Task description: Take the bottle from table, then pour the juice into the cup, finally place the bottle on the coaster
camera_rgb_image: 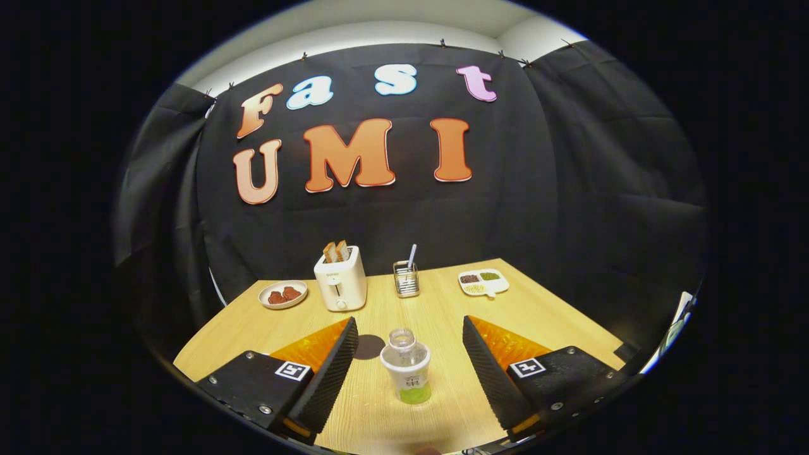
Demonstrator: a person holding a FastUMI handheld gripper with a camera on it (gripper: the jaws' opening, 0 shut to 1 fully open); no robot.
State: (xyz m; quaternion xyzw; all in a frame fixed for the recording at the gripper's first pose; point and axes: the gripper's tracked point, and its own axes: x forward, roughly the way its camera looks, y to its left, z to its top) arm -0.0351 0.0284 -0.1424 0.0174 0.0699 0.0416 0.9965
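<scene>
A small clear bottle [407, 370] stands upright on the wooden table [556, 316], uncapped, with a white label and a little green juice at its bottom. It stands between my two fingers and touches neither. My gripper [409, 324] is open wide, with its fingertips reaching just past the bottle's neck. A dark round coaster [371, 346] lies flat on the table just left of the bottle, partly hidden behind the left finger [332, 373].
Along the back of the table stand a plate of red-brown food [282, 294], a white toaster [341, 285] with two slices of bread, a wire holder [406, 279] with a utensil, and a white divided tray [483, 282]. The table's side edges fall away beyond both fingers.
</scene>
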